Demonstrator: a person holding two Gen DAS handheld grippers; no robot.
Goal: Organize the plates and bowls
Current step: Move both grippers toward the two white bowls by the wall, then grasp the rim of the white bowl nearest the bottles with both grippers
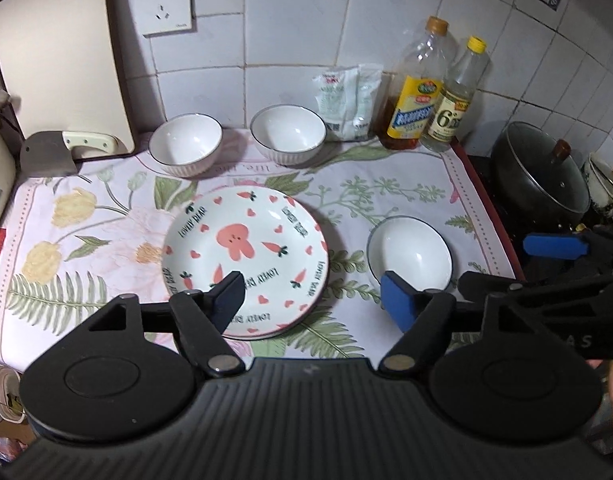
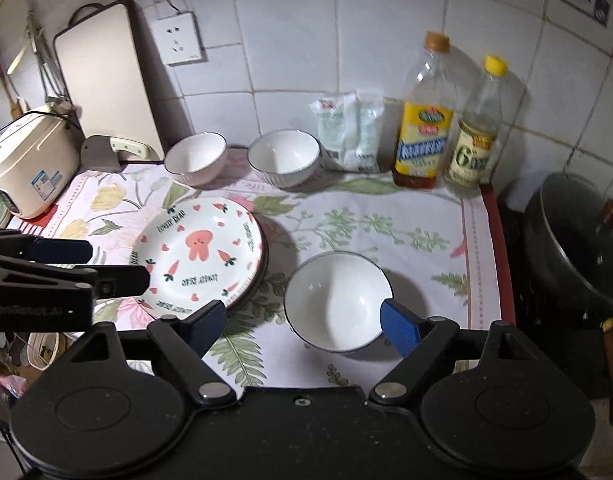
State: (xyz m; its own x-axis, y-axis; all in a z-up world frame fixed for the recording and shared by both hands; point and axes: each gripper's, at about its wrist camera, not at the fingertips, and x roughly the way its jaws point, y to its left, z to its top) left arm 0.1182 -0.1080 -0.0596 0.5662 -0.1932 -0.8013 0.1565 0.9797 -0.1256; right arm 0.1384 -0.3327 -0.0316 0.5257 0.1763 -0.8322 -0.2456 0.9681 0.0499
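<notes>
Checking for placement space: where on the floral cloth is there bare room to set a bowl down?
Free: the cloth's left part, between the cleaver and the plates; also the stretch between the near bowl and the bottles. Crowded: the back edge, with two bowls, packets and bottles.

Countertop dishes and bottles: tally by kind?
White bowls: 3 (near bowl, back left bowl, back right bowl)
Carrot-print plate stack: 1, plate count unclear
Bottles: 2 (oil bottle, yellow-cap bottle)
Total: 6
</notes>
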